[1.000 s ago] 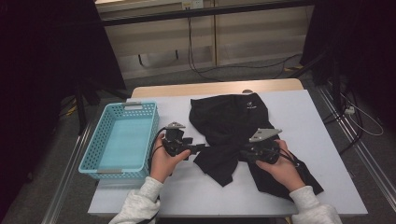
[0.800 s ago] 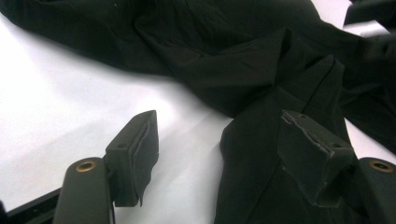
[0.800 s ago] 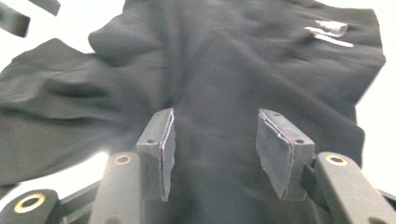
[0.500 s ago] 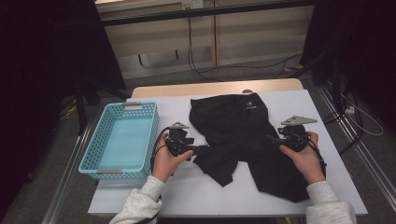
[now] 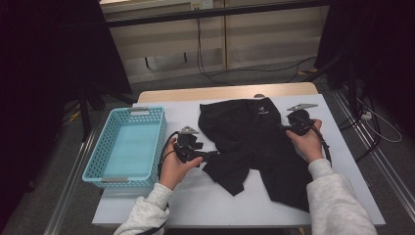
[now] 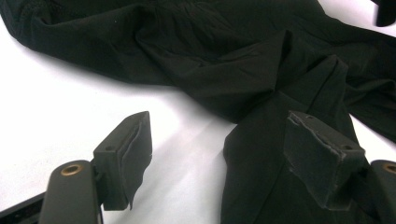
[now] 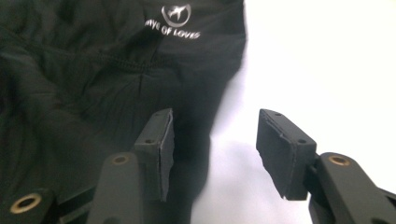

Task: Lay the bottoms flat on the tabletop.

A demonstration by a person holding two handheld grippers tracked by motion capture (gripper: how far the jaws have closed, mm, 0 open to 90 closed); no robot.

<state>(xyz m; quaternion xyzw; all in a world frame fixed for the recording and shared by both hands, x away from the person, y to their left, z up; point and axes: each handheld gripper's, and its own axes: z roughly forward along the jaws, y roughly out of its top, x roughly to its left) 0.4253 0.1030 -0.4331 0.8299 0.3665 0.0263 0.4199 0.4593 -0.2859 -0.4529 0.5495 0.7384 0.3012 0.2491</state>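
White tabletop (image 5: 342, 161) bears black shorts (image 5: 254, 142) and blue basket (image 5: 125, 147); both hand-held grippers (image 5: 205, 155) (image 5: 284, 128) unclenched, right's jaws just narrowing.

One garment, one basket, two grippers, one table

A single black garment (image 5: 254, 142) lies spread on the one white table (image 5: 342, 196), bearing one white printed logo (image 7: 173, 21) ahead of the right gripper's (image 7: 212, 140) jaws. One light-blue basket (image 5: 126, 148) stands to the outer side of the left gripper (image 6: 219, 158), well apart from its jaws. There are two hand-held grippers, each with two black jaws standing apart: the left gripper has one fold of cloth reaching in between its jaws, and the right gripper has one jaw over the garment's edge and one over bare table. Two hands hold them, in two light-grey sleeves (image 5: 337, 200).
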